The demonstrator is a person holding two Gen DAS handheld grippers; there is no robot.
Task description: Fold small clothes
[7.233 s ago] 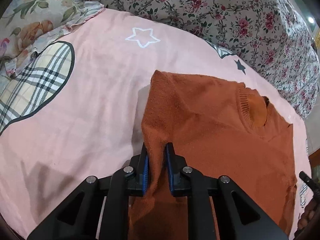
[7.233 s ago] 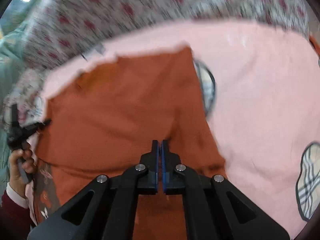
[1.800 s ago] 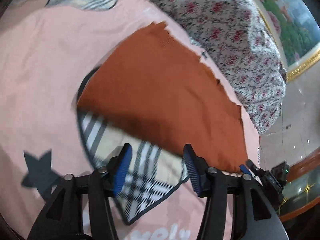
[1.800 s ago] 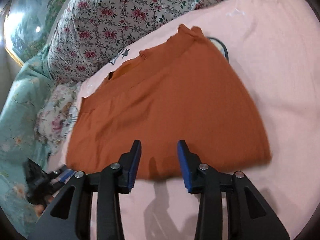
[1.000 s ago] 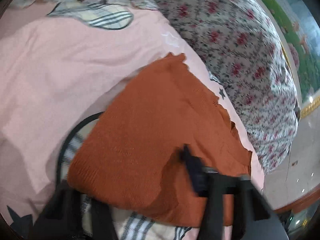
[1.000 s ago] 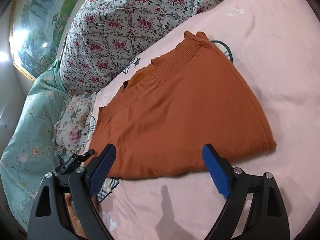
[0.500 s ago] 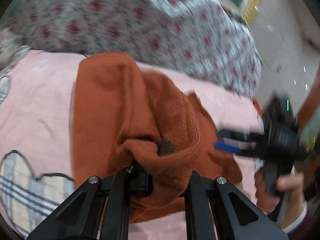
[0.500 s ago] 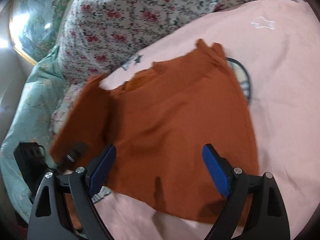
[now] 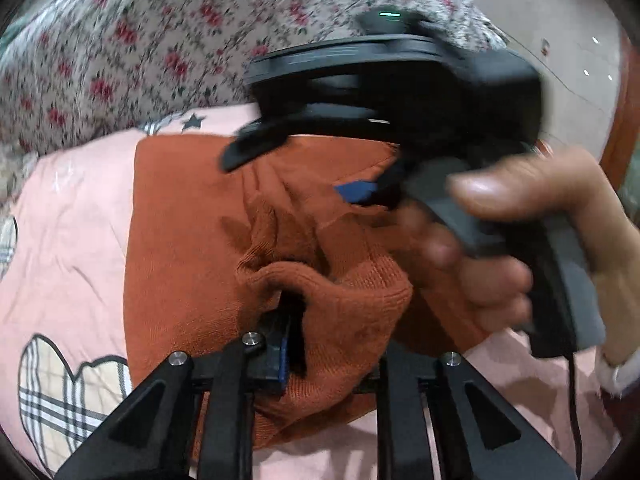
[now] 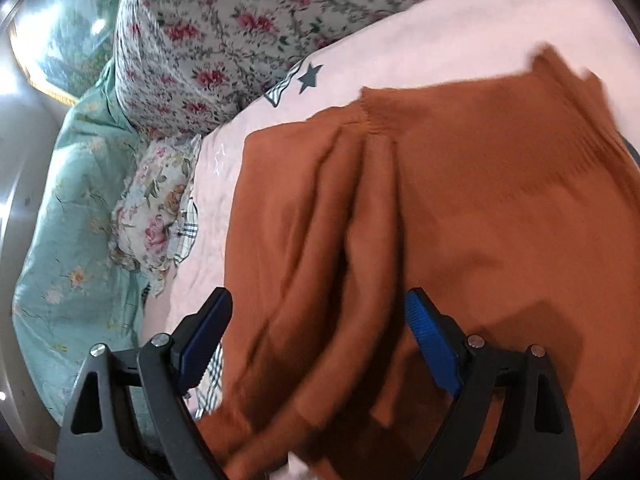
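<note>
An orange knit sweater (image 9: 188, 232) lies on the pink bedsheet (image 9: 68, 240). My left gripper (image 9: 328, 344) is shut on a bunched fold of the sweater, lifted a little. The right gripper (image 9: 360, 176), held by a hand (image 9: 560, 224), shows in the left wrist view just above the sweater. In the right wrist view the right gripper (image 10: 316, 336) is open wide, its blue pads (image 10: 430, 340) either side of a draped ridge of the sweater (image 10: 460, 208), not closed on it.
A floral quilt (image 9: 160, 40) is piled at the far side of the bed. A teal floral cover (image 10: 72, 208) and a small flowered pillow (image 10: 152, 220) lie to the left. The floor (image 9: 560, 20) lies beyond the bed edge at right.
My left gripper closed on the sweater's edge and pulled a fold up and across. The right gripper came in close over the sweater, still open.
</note>
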